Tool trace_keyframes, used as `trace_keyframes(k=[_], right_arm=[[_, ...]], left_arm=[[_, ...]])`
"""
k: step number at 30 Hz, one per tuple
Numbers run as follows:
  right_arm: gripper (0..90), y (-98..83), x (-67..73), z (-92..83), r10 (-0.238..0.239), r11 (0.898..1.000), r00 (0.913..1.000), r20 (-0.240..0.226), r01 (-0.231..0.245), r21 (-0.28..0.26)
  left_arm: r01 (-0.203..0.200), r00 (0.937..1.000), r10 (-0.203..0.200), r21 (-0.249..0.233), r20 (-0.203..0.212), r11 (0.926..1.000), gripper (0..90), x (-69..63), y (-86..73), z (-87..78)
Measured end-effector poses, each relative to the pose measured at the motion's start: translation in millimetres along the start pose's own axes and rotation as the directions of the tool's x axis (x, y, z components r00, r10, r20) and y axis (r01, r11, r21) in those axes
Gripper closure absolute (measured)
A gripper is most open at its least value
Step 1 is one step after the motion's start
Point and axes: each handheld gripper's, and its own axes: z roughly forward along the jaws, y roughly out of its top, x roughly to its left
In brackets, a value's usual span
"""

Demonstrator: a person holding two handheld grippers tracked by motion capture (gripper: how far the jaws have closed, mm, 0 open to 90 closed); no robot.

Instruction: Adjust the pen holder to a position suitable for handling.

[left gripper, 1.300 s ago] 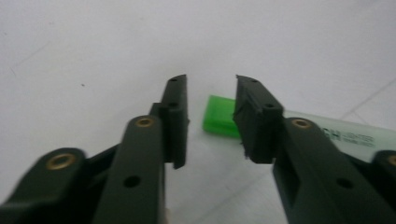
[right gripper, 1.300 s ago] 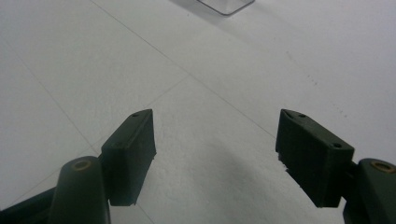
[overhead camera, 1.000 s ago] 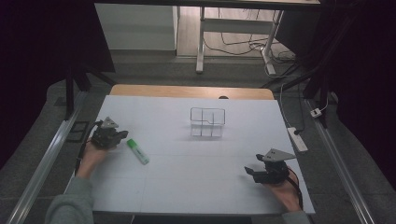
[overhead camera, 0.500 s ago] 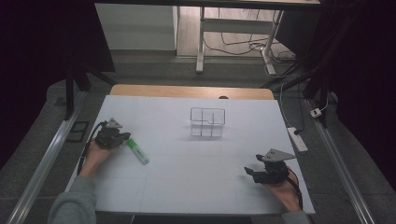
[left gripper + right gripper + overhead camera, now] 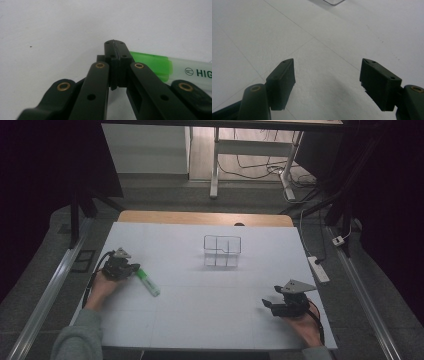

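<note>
Highlighter (image 5: 148, 282) lies flat on the white table (image 5: 200, 315) in the left-centre of the high view, its green cap toward the upper left and its pale barrel slanting down to the right. In the left gripper view the green cap (image 5: 152, 65) sits right of centre, just behind the closed jaws, and the barrel with dark lettering runs off the right edge.

The left gripper (image 5: 134, 267) rests just at the cap end of the highlighter, held by a hand (image 5: 102, 287) coming up from the lower left. Its jaws are pressed together with nothing between them; the highlighter lies beside them, not in them. Whether the tips touch the cap I cannot tell.

The right gripper (image 5: 270, 304) sits well apart, in the lower right of the high view, with a grey plate on top. In the right gripper view its jaws stand wide apart over bare table.

A clear wire rack (image 5: 222, 251) stands upright near the middle of the table, above centre in the frame, apart from both grippers.
</note>
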Motion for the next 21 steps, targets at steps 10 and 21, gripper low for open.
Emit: trace_keyframes(k=[10,21], right_arm=[[27.7,-0.1,-0.2,-0.7,0.003,1.000,1.0000,0.006,-0.003,0.000],[27.7,0.0,-0.2,-2.2,0.005,1.000,1.0000,0.008,-0.005,-0.002]], left_arm=[[-0.063,0.9973,0.061,0.035,0.041,0.9974,89.1,-13.8,4.3,-0.6],[-0.141,0.9865,0.135,0.064,0.092,0.9879,89.1,-39.6,10.1,-0.7]])
